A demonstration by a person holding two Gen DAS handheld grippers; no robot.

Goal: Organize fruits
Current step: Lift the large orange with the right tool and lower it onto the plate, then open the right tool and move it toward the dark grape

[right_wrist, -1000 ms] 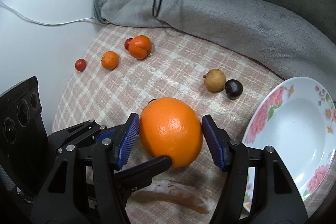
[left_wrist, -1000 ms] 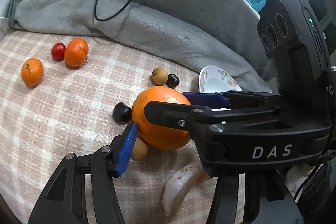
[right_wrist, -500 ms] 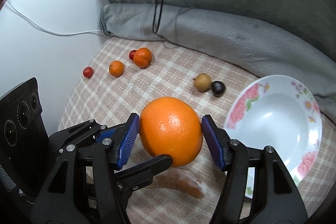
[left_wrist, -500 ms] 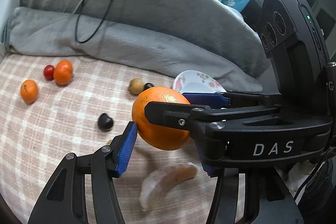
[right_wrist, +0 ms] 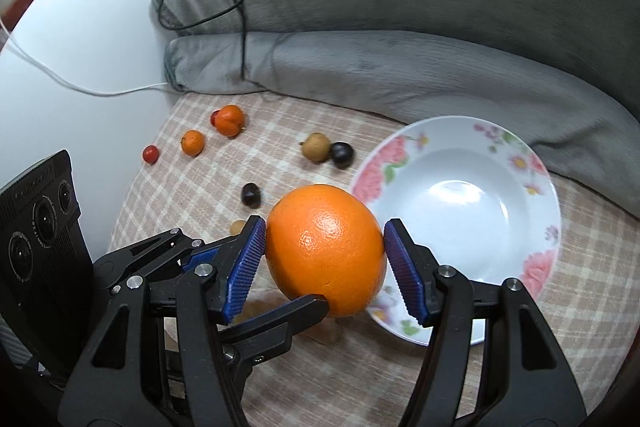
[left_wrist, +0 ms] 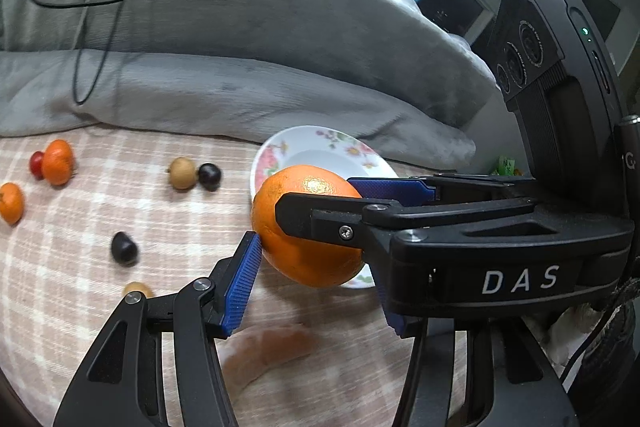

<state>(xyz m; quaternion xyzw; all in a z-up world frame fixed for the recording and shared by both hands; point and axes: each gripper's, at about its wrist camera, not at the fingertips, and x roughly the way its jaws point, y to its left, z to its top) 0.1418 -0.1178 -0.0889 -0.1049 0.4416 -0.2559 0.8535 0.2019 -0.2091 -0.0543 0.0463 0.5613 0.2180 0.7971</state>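
Note:
A big orange (right_wrist: 324,251) hangs in the air above the checked cloth (right_wrist: 168,187), over the near-left rim of a white flowered plate (right_wrist: 460,125). My right gripper (right_wrist: 324,243) is shut on it, a blue pad pressing on each side. My left gripper (left_wrist: 316,267) is shut on the same orange from a crossing angle; its left pad (left_wrist: 242,283) touches the peel, and its other pad is mostly hidden behind the right gripper's body. In the right wrist view one left finger (right_wrist: 296,311) lies under the orange. The plate (left_wrist: 320,135) holds nothing.
Small fruits lie on the cloth to the left: two tangerines (right_wrist: 230,119) (right_wrist: 193,142), a red tomato (right_wrist: 151,154), a brown fruit (right_wrist: 316,147), dark ones (right_wrist: 342,154) (right_wrist: 251,195). A pale long piece (left_wrist: 272,347) lies below the grippers. A grey blanket (right_wrist: 400,67) with cables rises behind.
Both grippers have risen with the orange between them and moved right, towards the plate. The orange now overlaps the plate's rim, and the fruits on the cloth look smaller and farther away.

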